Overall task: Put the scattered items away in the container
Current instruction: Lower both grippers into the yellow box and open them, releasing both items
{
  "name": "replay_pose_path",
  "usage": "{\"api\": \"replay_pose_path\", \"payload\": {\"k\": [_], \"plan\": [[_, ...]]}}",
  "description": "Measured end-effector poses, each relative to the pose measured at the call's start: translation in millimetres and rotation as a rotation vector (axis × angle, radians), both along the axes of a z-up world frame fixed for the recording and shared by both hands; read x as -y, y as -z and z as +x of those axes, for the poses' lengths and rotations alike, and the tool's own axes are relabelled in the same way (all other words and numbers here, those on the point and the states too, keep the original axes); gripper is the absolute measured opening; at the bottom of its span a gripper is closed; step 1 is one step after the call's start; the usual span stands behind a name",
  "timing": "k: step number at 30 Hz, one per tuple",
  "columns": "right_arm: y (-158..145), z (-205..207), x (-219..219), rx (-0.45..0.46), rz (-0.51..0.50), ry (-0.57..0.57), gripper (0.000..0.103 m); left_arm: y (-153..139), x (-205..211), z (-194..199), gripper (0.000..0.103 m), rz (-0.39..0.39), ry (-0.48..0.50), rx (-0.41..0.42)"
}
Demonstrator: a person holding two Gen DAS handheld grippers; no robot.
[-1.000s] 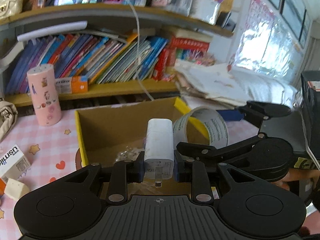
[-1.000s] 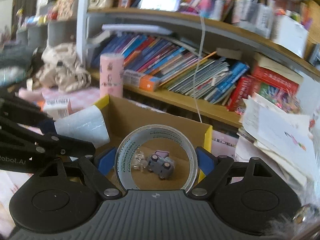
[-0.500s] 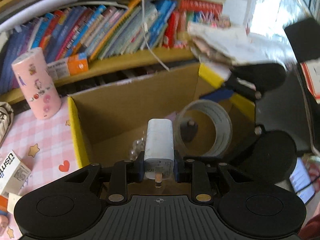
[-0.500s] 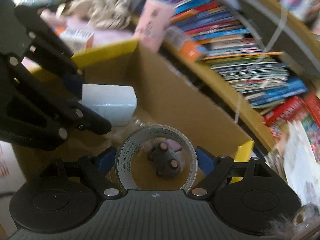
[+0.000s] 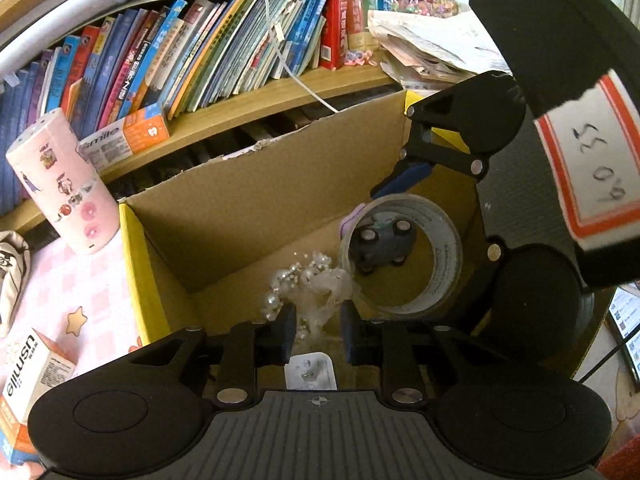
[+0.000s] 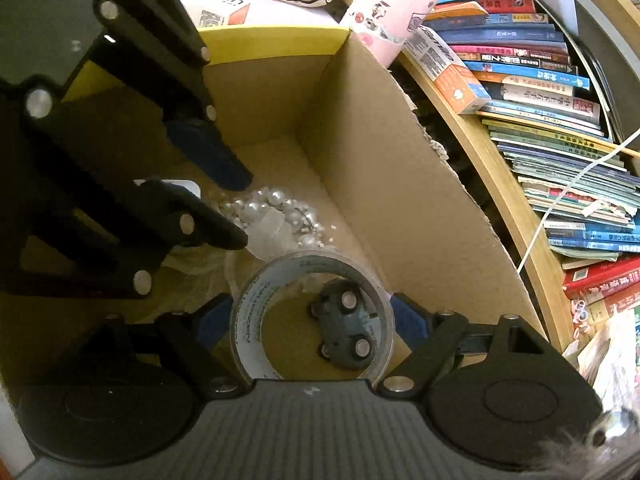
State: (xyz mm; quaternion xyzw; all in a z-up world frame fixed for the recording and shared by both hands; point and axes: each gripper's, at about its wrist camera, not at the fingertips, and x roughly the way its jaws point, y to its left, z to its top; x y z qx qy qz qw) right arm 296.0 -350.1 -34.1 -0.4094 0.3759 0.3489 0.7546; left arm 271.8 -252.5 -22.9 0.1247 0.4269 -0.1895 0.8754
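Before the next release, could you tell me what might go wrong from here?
1. The right tool holds the tape roll over the toy car; released here, it would likely land on the car and settle askew.
2. Held tilted, the roll might tip onto the pearl string beside it in the cardboard box.

A lived-in home study: crammed bookshelf (image 5: 208, 52), loose papers (image 5: 432, 52), pink star-patterned tablecloth (image 5: 68, 300).
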Motion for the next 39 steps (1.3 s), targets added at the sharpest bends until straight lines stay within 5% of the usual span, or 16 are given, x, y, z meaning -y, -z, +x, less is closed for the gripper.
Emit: {"api": "replay_pose_path", "payload": {"k": [7,15,24,39], "plan": [[0.1,-1.2,-1.2,0.003,-0.009,0.001,0.084,-5.0,0.1,-3.5,0.026,-0.001,-0.002,0.033],[-10.8,-6.7,2.6,0.002,0.049,0.052,0.09,-16.9,-3.3,-18.2,0.071,0.0,-0.011,0.098],[-40.3,-27.3,11.8,0.085,0.142,0.124,0.096,-44.9,-16.9,-50.0,0.094,-0.026,-0.055,0.214],[-73.8,-84.9,19.9,0.209,0.247,0.312,0.097,-67.4,-61.4,-102.3,0.1,-0.128,-0.127,0.3]]}}
